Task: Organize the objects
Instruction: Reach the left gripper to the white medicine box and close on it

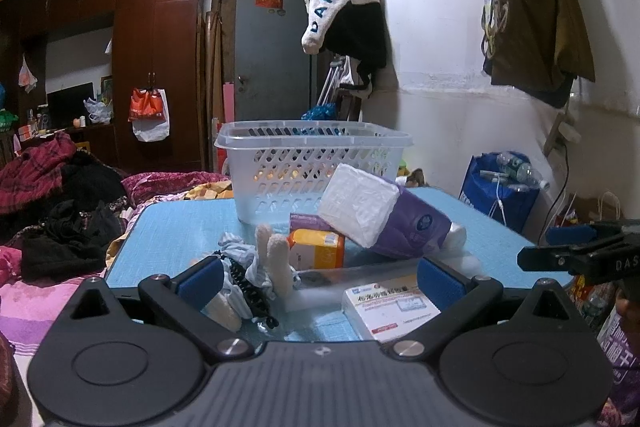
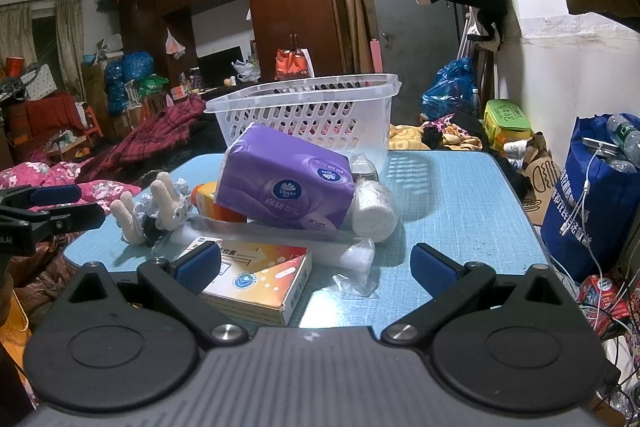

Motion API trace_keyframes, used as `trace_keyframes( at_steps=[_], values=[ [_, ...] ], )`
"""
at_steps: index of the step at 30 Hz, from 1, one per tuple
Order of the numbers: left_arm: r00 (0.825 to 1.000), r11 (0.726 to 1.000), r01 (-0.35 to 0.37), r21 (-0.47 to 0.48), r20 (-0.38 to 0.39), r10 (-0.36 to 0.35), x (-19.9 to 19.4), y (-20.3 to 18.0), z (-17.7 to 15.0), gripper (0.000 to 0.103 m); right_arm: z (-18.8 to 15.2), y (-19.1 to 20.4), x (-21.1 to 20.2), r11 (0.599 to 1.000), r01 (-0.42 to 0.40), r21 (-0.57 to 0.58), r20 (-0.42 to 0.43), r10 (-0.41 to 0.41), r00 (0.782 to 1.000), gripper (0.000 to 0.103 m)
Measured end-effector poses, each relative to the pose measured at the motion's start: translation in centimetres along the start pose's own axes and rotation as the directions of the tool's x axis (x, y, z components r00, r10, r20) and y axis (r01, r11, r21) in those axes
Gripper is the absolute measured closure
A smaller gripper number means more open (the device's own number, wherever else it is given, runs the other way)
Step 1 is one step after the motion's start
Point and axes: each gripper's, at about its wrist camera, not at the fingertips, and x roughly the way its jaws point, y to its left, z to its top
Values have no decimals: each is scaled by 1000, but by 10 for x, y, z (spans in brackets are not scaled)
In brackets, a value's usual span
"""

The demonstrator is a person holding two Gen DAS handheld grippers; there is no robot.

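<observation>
On blue surface (image 2: 460, 195), far end: clear perforated basket (image 2: 312, 107), upright. Before it, one heap: purple tissue pack (image 2: 284, 183), tilted, resting on orange box (image 1: 320, 247); white roll (image 2: 374, 211) touching the pack's right end; plush toy (image 2: 160, 203) with striped cloth (image 1: 240, 259) at left; flat medicine box (image 2: 260, 275) nearest, lying on clear plastic wrap (image 2: 356, 263). Left gripper (image 1: 320, 283): spread wide, nothing held, low at the near edge, facing the toy and flat box. Right gripper (image 2: 316, 267): spread wide, nothing held, left pad over the flat box.
</observation>
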Motion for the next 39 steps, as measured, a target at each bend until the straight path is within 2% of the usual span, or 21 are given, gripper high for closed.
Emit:
trace_keyframes(
  at_steps=[3, 5, 7, 8, 10, 13, 15, 17, 19, 26, 29, 31, 32, 34, 36, 37, 39],
  values=[
    [996, 1000, 14, -16, 84, -13, -8, 1, -1, 0, -3, 0, -3, 1000, 16, -4, 52, -16, 999, 0],
    [991, 1000, 2, 5, 135, -3, -9, -2, -2, 0, -7, -2, -6, 1000, 19, -7, 134, -17, 991, 0],
    [990, 999, 28, 25, 136, -31, -3, -5, -4, 0, -16, -2, -8, 999, 16, -37, 225, -8, 974, 0],
    [990, 997, 60, 38, 127, -65, 3, -7, -6, 0, -18, -1, -5, 998, 27, -51, 234, -14, 972, 0],
    [992, 993, 93, 68, 75, -99, 17, -14, -13, 0, -23, 0, 5, 996, 30, -83, 215, -11, 977, 0],
    [991, 986, 118, 116, 50, -124, 33, -24, -30, 0, -33, -4, 24, 995, -44, -88, 119, 55, 991, 0],
    [985, 980, 168, 110, 24, -171, 41, -24, -41, 0, -41, -10, 36, 993, -93, -79, 63, 98, 993, 0],
    [977, 973, 210, 99, 19, -213, 46, -23, -50, 5, -49, -15, 44, 989, -127, -81, 30, 130, 991, 0],
    [975, 971, 217, 104, 34, -221, 48, -23, -56, 7, -54, -17, 45, 986, -138, -92, 32, 142, 989, 0],
    [963, 956, 264, 125, 26, -270, 60, -17, -66, 10, -59, -17, 39, 974, -186, -130, 56, 194, 979, 18],
    [946, 941, 320, 112, 9, -323, 68, -13, -71, 17, -60, -9, 47, 968, -194, -157, 57, 205, 977, 24],
    [939, 934, 342, 101, -6, -344, 73, -11, -73, 26, -61, -7, 48, 962, -211, -176, 55, 223, 973, 29],
    [936, 932, 350, 99, -7, -351, 74, -9, -76, 27, -61, -7, 47, 959, -215, -182, 57, 229, 972, 31],
    [935, 930, 353, 102, 2, -355, 74, -8, -77, 29, -61, -6, 48, 955, -224, -196, 54, 239, 969, 34],
    [932, 928, 359, 104, 4, -361, 74, -8, -76, 34, -62, -5, 46, 950, -235, -204, 53, 250, 967, 42],
    [936, 930, 349, 113, 6, -352, 74, -9, -77, 39, -62, -4, 47, 948, -238, -209, 53, 254, 966, 44],
    [940, 933, 337, 128, 14, -342, 73, -10, -78, 41, -62, -4, 46, 948, -232, -218, 54, 249, 967, 44]
  ],
)
